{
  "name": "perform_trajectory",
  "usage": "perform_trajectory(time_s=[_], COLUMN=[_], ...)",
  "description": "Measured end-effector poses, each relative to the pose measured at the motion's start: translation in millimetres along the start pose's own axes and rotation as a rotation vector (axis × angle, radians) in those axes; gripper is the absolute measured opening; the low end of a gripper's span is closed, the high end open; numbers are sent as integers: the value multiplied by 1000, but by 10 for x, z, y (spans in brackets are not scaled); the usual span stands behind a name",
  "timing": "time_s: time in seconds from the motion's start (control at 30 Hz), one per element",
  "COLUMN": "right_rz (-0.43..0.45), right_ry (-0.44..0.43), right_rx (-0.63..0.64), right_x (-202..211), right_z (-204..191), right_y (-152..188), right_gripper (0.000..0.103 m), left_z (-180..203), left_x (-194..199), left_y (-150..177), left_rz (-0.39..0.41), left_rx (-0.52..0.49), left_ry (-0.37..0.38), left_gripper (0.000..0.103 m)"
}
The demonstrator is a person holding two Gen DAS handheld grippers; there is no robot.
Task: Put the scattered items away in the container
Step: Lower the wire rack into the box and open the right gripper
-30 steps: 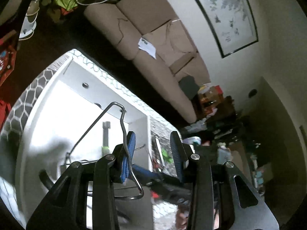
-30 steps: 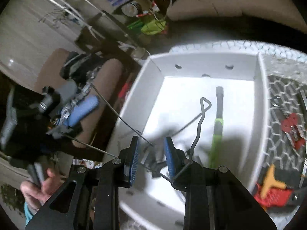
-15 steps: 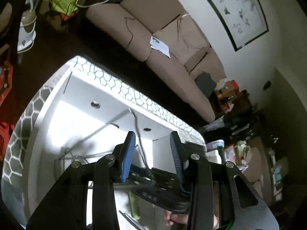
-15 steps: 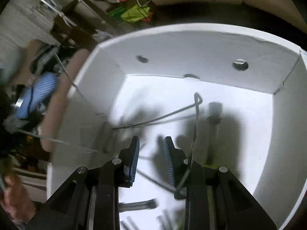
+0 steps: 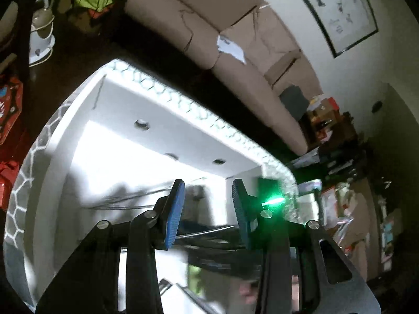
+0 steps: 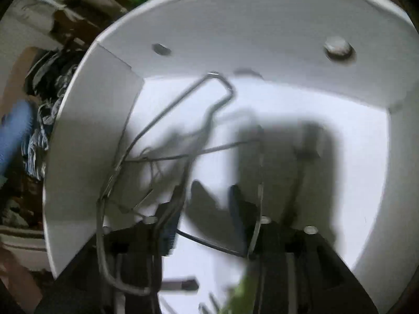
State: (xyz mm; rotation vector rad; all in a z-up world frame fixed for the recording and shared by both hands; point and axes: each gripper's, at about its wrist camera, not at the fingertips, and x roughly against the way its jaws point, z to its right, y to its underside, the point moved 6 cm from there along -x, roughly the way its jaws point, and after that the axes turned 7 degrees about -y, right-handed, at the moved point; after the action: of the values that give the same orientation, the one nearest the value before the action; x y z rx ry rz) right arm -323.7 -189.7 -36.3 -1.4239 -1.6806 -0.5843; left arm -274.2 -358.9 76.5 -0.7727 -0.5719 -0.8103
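Note:
A white open-topped box [image 5: 183, 130] sits on a hexagon-patterned mat [image 5: 23, 183]; it fills the right wrist view [image 6: 235, 26]. A bent wire rack [image 6: 183, 99] lies tilted inside it, blurred by motion. My left gripper [image 5: 208, 204] hovers over the box, jaws apart, with a thin wire [image 5: 204, 233] crossing low between its fingers. My right gripper [image 6: 207, 209] is low inside the box, jaws apart, with wires of the rack running beside both fingers. A green-and-grey tool [image 6: 235, 298] shows at the bottom edge.
A beige sofa [image 5: 209, 41] stands behind the table with a paper [image 5: 230, 47] on it. Cluttered shelves [image 5: 340, 157] are to the right, red items [image 5: 7, 110] to the left. The other gripper's blue pad [image 6: 13, 130] shows outside the box's left wall.
The right gripper has pushed down and deeper into the box with the wire rack. The left gripper has let go of the rack's wire and tilted over the box.

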Motion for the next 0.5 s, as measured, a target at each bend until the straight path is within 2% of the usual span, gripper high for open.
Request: perform_trajectory(time_s=[0.1,0.2,0.3,0.4,0.5], right_rz=[14,13,32,53,72], right_ry=[-9,-52,-124,-187,-250], right_rx=[22,13,19,-14,-81], right_x=[264,415,466,472,403], right_z=[20,62,14,-51,-230], right_y=[55,93,96,60,10], right_gripper=[73,82,85,92,94], left_z=[-129,-239,-340,-436,-496], left_x=[-78,-176,-250,-177,-91], left_y=[111,245,398,459,491], left_rz=[-31,-60,-99,-89,-81], left_rx=[15,13,25,53,78], left_ry=[-7,-47,-60,-38,-18], left_gripper=[37,37,39,41,48])
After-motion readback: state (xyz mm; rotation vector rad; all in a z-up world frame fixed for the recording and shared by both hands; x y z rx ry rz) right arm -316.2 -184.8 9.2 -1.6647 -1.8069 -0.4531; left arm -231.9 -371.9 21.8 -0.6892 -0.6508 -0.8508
